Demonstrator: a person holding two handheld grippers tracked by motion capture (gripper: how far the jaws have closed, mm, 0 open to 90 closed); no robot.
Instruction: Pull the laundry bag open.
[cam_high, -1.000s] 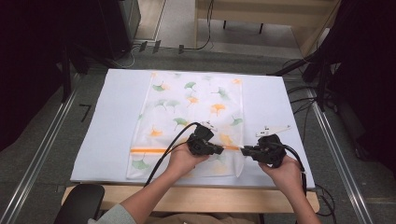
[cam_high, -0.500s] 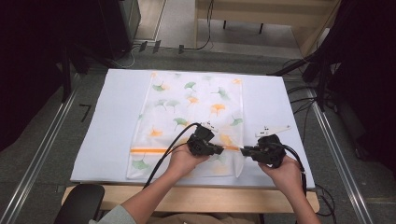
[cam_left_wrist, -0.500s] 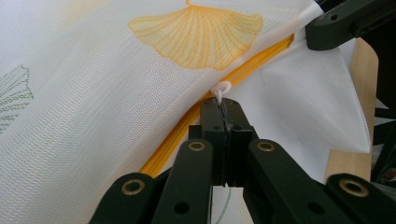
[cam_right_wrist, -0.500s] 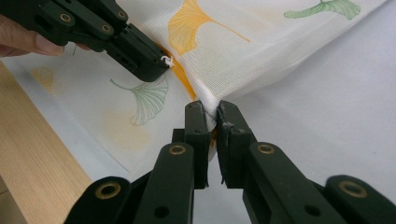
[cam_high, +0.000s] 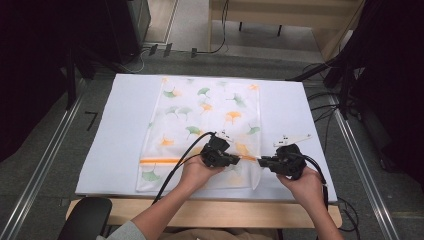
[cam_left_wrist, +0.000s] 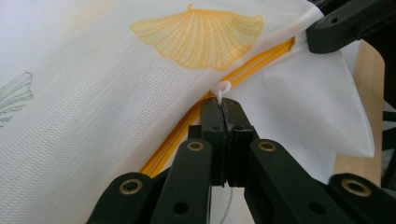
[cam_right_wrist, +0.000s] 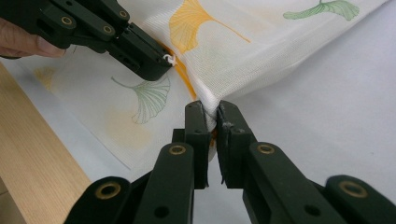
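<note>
A white mesh bag (cam_high: 205, 115) printed with orange and green ginkgo leaves lies flat on the white table cover (cam_high: 115, 135). An orange zipper (cam_high: 160, 161) runs across its near end. My left gripper (cam_left_wrist: 223, 109) is shut on the small white zipper pull (cam_left_wrist: 223, 89), which pokes out above the jaws. My right gripper (cam_right_wrist: 211, 114) is shut on the bag's edge at the zipper's right end and lifts the fabric (cam_right_wrist: 261, 42) a little. In the high view the left gripper (cam_high: 239, 159) and the right gripper (cam_high: 261, 161) point at each other, tips close together.
The table's wooden front edge (cam_high: 200, 210) runs just behind my hands. A black chair part (cam_high: 85, 217) sits at the bottom left. Metal rails (cam_high: 45, 165) flank the table, and cables (cam_high: 320, 107) lie on the floor at the right.
</note>
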